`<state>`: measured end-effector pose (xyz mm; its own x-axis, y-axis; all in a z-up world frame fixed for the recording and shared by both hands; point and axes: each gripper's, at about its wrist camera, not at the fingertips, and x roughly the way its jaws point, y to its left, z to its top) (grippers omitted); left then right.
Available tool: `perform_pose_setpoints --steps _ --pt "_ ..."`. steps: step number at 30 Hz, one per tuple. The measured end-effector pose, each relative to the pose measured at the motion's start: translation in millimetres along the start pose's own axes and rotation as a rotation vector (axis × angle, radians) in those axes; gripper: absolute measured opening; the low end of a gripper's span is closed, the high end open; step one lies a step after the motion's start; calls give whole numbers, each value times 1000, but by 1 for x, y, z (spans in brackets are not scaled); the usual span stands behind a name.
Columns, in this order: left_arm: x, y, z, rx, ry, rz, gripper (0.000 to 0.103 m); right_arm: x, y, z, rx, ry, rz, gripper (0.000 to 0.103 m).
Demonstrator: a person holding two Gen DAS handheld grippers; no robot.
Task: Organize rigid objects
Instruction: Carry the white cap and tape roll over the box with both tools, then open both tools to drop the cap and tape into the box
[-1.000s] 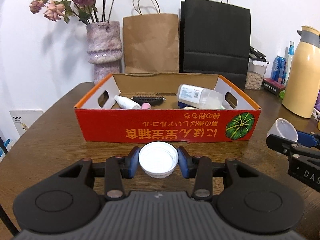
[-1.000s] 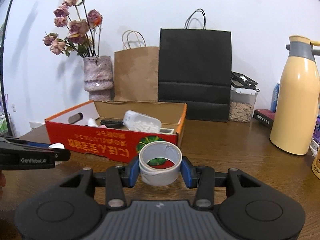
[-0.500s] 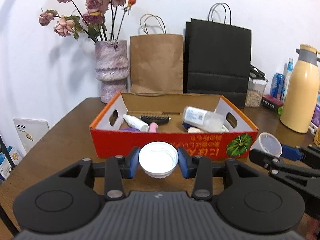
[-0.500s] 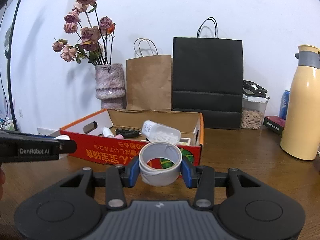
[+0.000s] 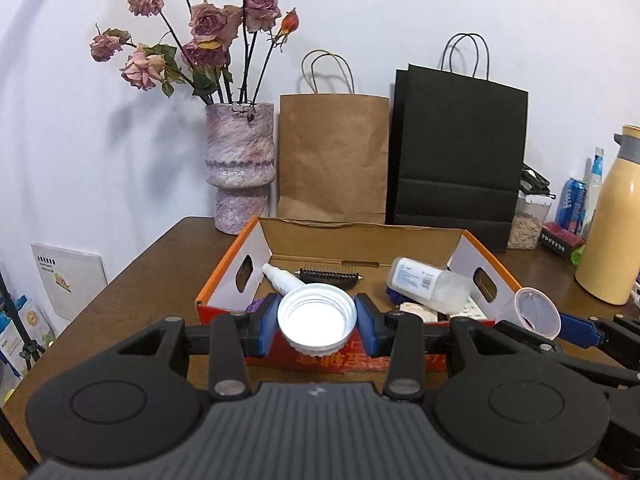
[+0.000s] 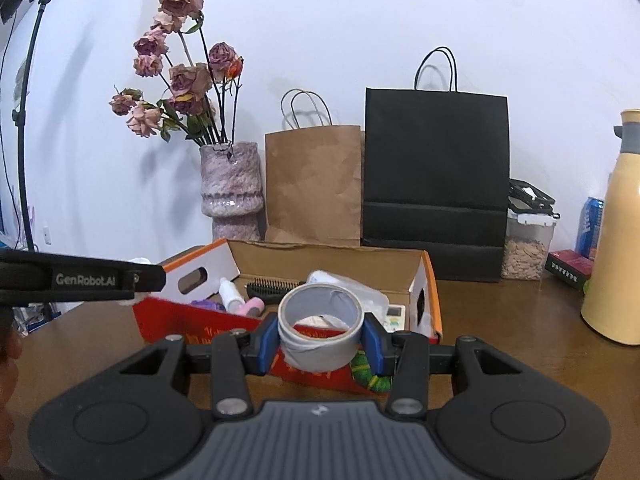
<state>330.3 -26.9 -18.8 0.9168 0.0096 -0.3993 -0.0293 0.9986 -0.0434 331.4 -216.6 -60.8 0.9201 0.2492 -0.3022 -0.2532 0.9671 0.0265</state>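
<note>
My left gripper (image 5: 316,322) is shut on a white screw lid (image 5: 317,317), held above the near wall of the red cardboard box (image 5: 328,360). My right gripper (image 6: 321,338) is shut on a grey roll of tape (image 6: 320,330), also lifted in front of the box (image 6: 192,320). In the left wrist view the tape roll (image 5: 536,312) and the right gripper show at the right edge. Inside the box lie a clear pill bottle (image 5: 428,280), a black hairbrush (image 5: 330,274) and a small white bottle (image 5: 280,276).
On the brown table (image 5: 152,280) behind the box stand a vase of dried roses (image 5: 240,168), a brown paper bag (image 5: 334,156) and a black paper bag (image 5: 456,152). A yellow thermos (image 5: 612,216), a snack jar (image 5: 528,220) and cans stand at the right.
Both grippers have risen with their loads and come nearer the box, so its inside shows more. The grips have not changed.
</note>
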Motion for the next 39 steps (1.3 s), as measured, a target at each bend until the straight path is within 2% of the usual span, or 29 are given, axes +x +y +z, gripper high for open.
perform_pose_setpoints --steps 23,39 --pt "60 16 30 -66 -2 39 41 72 4 23 36 0 34 43" --pt "103 21 43 -57 1 75 41 123 3 36 9 -3 29 43"
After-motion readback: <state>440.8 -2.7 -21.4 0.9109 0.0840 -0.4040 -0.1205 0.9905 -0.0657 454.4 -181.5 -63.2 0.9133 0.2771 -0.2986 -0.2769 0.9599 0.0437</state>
